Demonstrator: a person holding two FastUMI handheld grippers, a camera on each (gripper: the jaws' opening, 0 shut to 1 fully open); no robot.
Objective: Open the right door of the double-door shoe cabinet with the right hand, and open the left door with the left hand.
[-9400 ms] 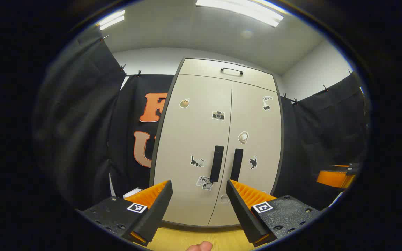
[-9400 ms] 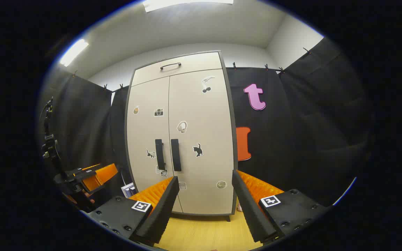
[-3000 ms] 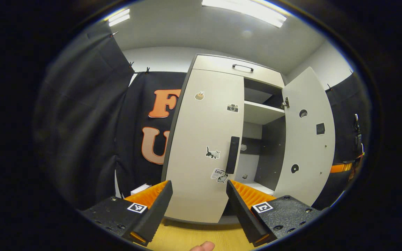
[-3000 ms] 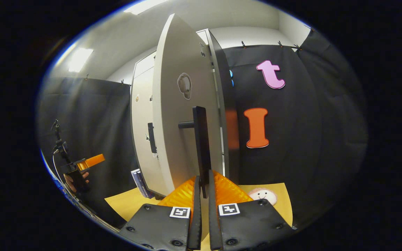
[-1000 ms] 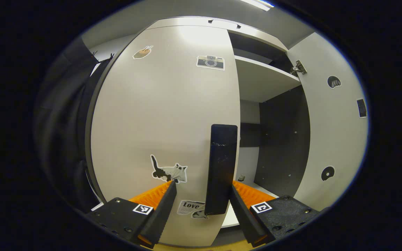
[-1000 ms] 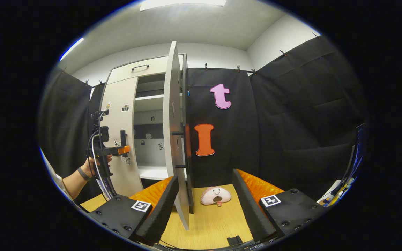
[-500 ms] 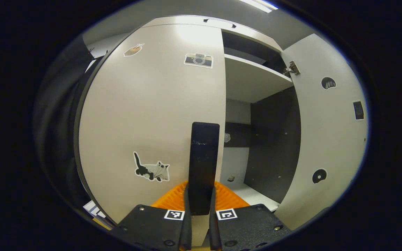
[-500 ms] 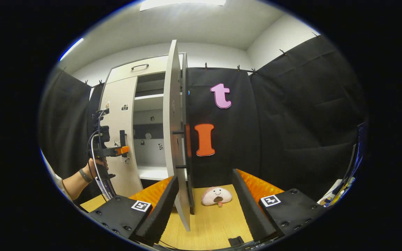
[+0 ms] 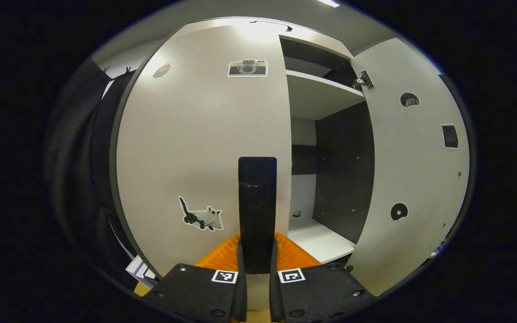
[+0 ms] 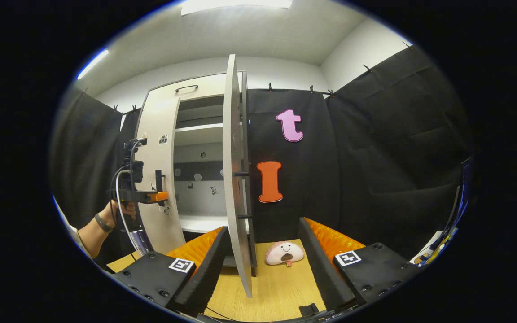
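Left claw [image 9: 255, 269] clamps the left door's handle [image 9: 257, 206], hiding its foot; right claw [image 10: 263, 255] gapes, holding nothing.

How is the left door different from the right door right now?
The right door stands wide open with nothing holding it; the left door is barely open, if at all. The left tool is clamped on the left door's handle, while the right tool is open and apart from the right door's handle. Both doors are pale, with stickers and dark handles.
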